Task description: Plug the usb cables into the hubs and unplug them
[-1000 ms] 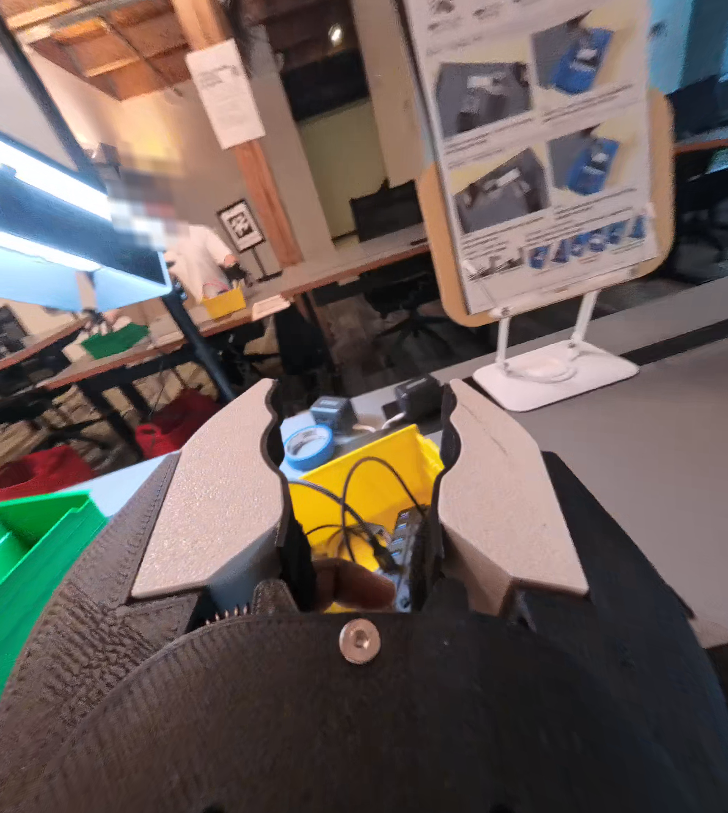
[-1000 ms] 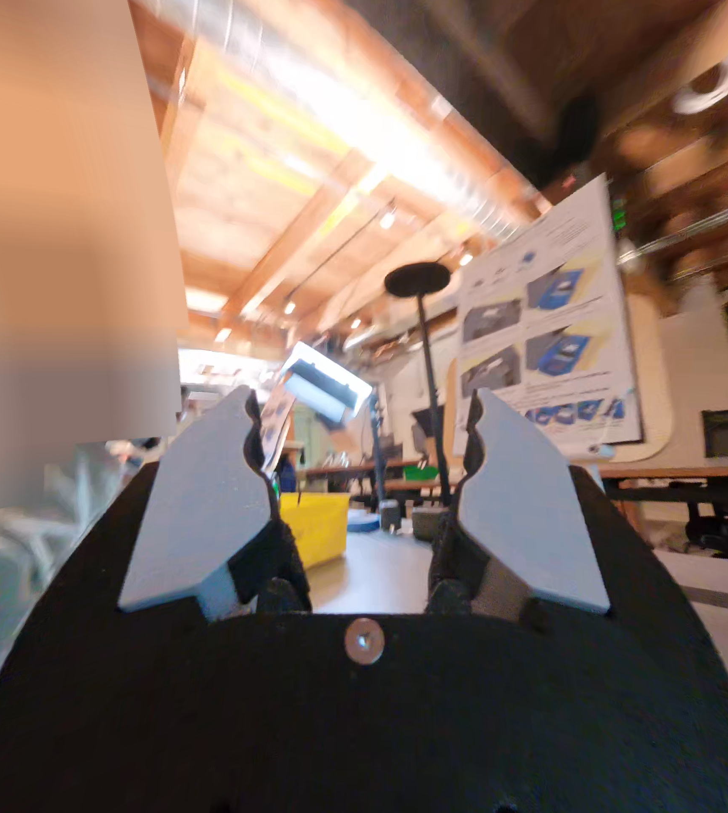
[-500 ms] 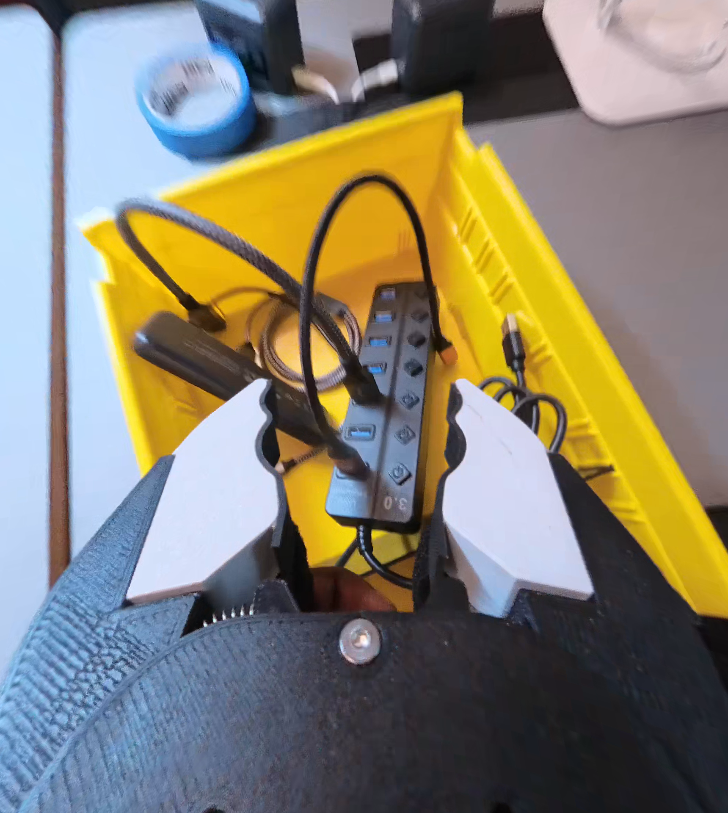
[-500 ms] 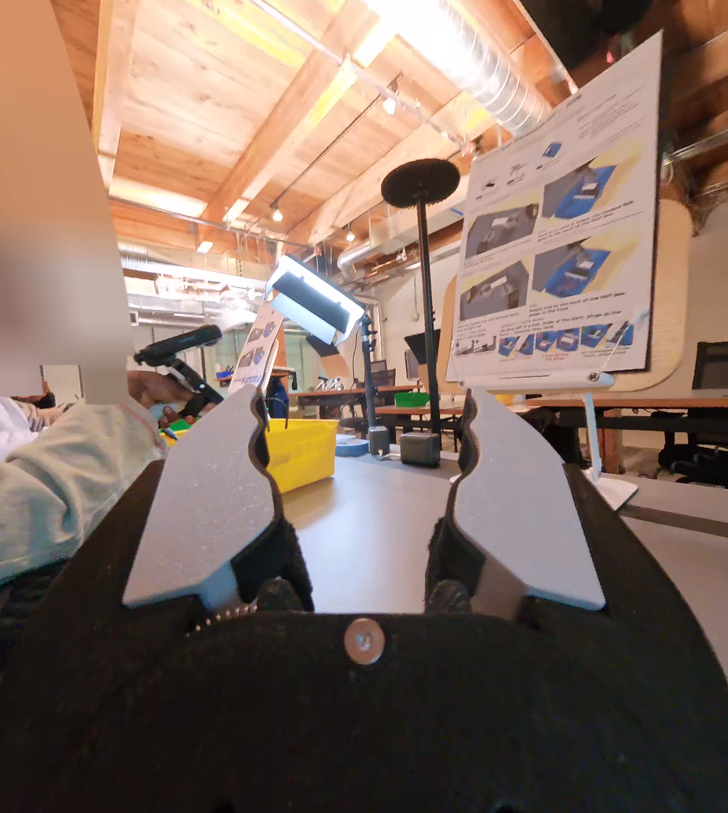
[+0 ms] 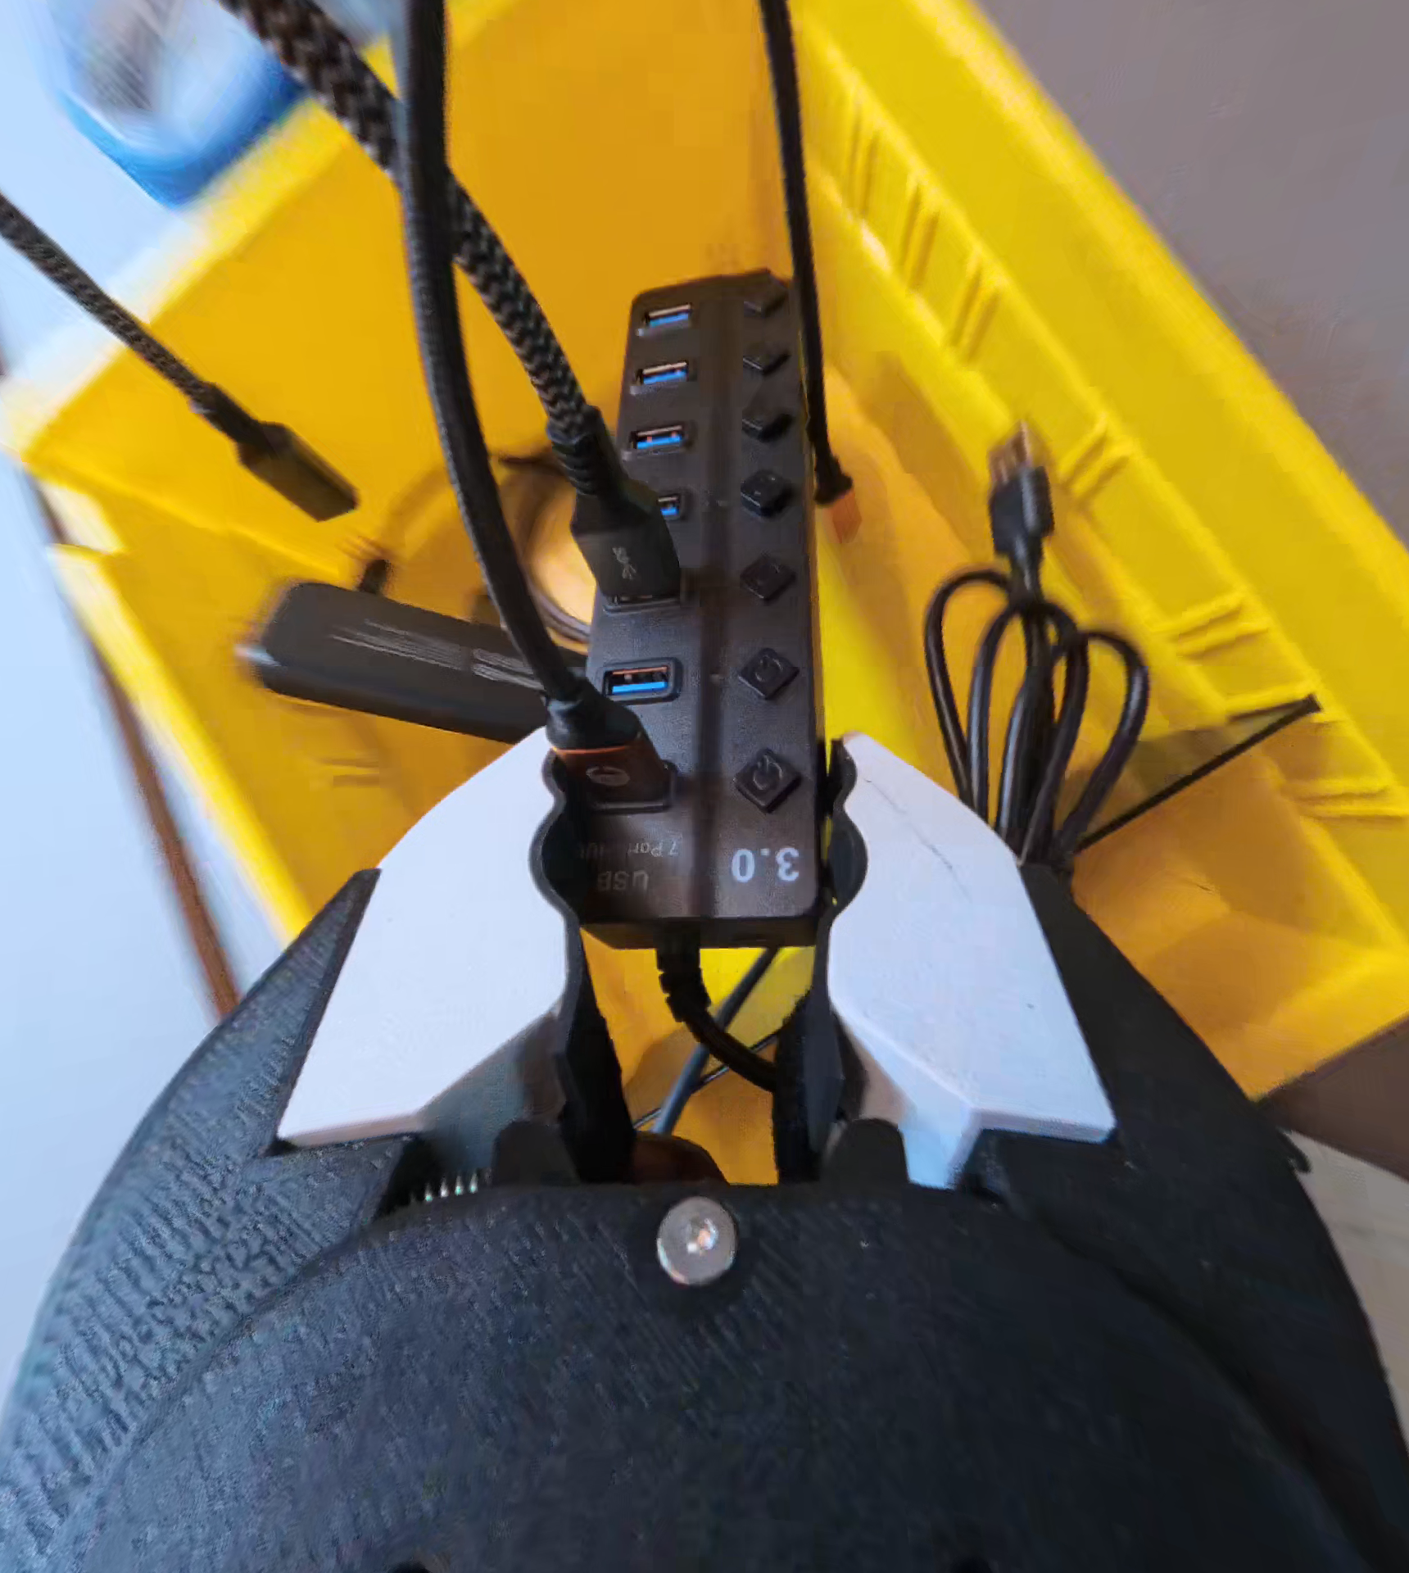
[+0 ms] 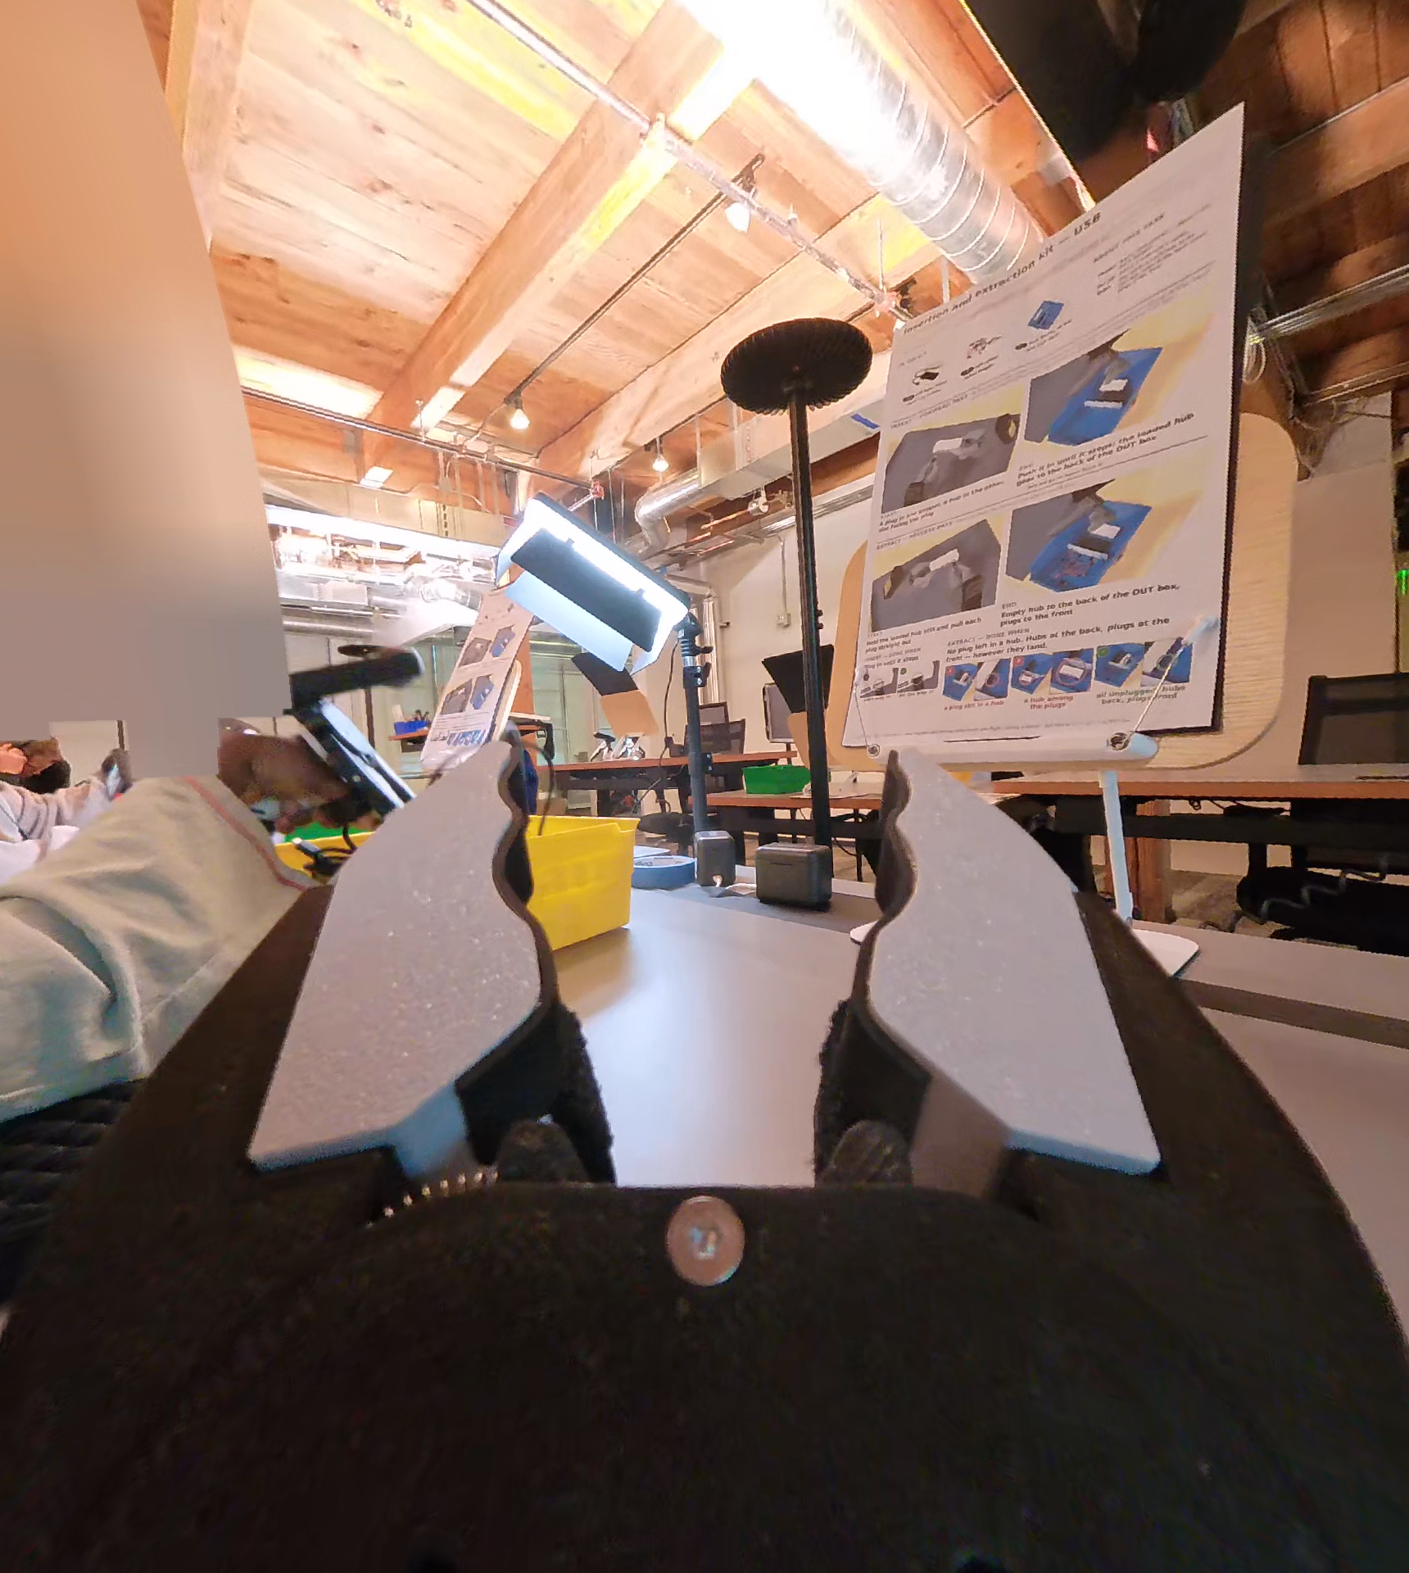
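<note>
Hub, black and many-ported, lies in the yellow bin; the left gripper has dropped from above and now brackets its six-o'clock end, jaws against its sides, apparently pinching it. Two cables remain plugged in, so unplugging looks next. Right gripper waits spread over the table, the bin at its ten o'clock.
</note>
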### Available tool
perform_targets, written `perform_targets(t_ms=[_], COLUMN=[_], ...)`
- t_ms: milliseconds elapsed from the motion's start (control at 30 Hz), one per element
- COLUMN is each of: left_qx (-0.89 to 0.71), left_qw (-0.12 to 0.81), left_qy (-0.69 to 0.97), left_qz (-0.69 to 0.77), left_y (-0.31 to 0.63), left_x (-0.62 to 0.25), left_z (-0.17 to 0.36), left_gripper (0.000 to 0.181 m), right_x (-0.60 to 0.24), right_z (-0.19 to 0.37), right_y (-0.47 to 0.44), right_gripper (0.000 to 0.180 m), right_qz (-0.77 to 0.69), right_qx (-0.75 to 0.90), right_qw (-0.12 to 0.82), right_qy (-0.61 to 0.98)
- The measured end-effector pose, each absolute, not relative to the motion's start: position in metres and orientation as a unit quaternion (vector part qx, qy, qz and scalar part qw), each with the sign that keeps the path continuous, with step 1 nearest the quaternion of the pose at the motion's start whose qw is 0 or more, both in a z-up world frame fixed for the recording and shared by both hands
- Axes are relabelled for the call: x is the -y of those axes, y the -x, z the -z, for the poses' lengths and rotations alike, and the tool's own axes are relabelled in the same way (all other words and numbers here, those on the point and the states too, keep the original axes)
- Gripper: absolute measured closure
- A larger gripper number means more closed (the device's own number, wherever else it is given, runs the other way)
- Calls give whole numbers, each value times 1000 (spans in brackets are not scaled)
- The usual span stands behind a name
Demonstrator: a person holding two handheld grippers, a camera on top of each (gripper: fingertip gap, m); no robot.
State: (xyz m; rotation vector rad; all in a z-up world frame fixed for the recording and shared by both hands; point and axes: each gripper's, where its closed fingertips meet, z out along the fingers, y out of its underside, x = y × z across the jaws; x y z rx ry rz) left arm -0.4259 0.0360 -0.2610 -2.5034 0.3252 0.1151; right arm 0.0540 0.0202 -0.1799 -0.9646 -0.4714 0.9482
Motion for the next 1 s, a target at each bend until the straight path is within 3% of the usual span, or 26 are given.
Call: perform_targets(t_ms=[267, 533, 700, 867, 1000], left_qx=[-158, -237, -336, -482, -607], left_qw=[618, 759, 782, 723, 608], left_qy=[705, 520, 458, 434, 450], left_qz=[-311, -312, -258, -237, -243], left_y=[418, 302, 213, 138, 94], left_x=[-30, -5, 5, -5, -14], left_z=[87, -4, -15, 22, 80], left_gripper=[124, 124, 125, 125, 125], right_x=[-15, -9, -11, -5, 22], right_z=[182, 186, 187, 181, 162], right_y=[-50, -41, -39, -34, -44], right_gripper=[102, 101, 99, 102, 126], right_qz=[-416, -404, -404, -327, -159], right_qx=[238, 270, 278, 314, 336], right_qw=[758, 755, 750, 788, 867], right_qy=[442, 440, 444, 417, 331])
